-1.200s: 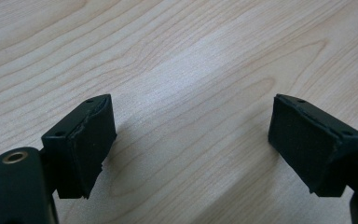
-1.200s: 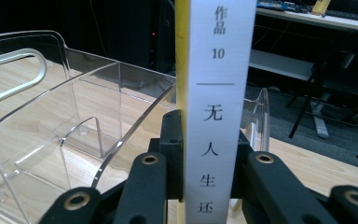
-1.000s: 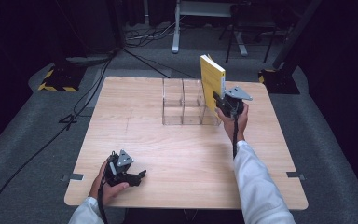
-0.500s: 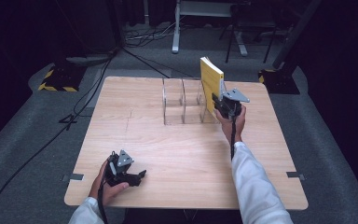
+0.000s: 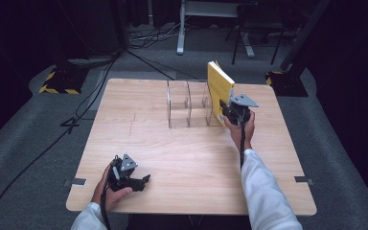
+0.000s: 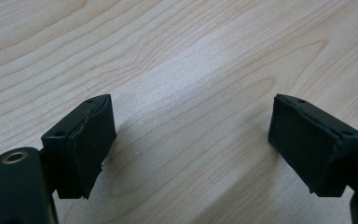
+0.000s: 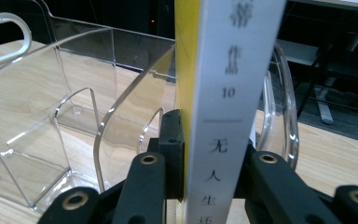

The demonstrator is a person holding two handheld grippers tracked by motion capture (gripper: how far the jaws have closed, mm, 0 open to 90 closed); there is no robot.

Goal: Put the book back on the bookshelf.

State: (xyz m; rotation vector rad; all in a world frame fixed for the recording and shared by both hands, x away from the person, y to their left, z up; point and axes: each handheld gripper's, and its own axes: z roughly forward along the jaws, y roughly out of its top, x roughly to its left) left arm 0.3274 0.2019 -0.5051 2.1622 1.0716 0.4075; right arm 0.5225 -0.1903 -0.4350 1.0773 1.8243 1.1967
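Change: yellow book nudged toward 9 o'clock, nearer clear rack.
Right gripper: clamped on book.
Left gripper: jaws apart, nothing between.
Hidden: book's lower edge, behind jaws.

the yellow book's white spine reads "10" and "无人生".

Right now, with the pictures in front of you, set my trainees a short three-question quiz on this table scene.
1. True or false: the right gripper is shut on the yellow book.
2. What lies between the left gripper's jaws? A) a pen B) nothing, just the wooden table below C) the book
3. What clear thing stands beside the book?

Key:
1. True; the jaws press on its covers either side of the spine.
2. B.
3. A clear plastic divider rack.
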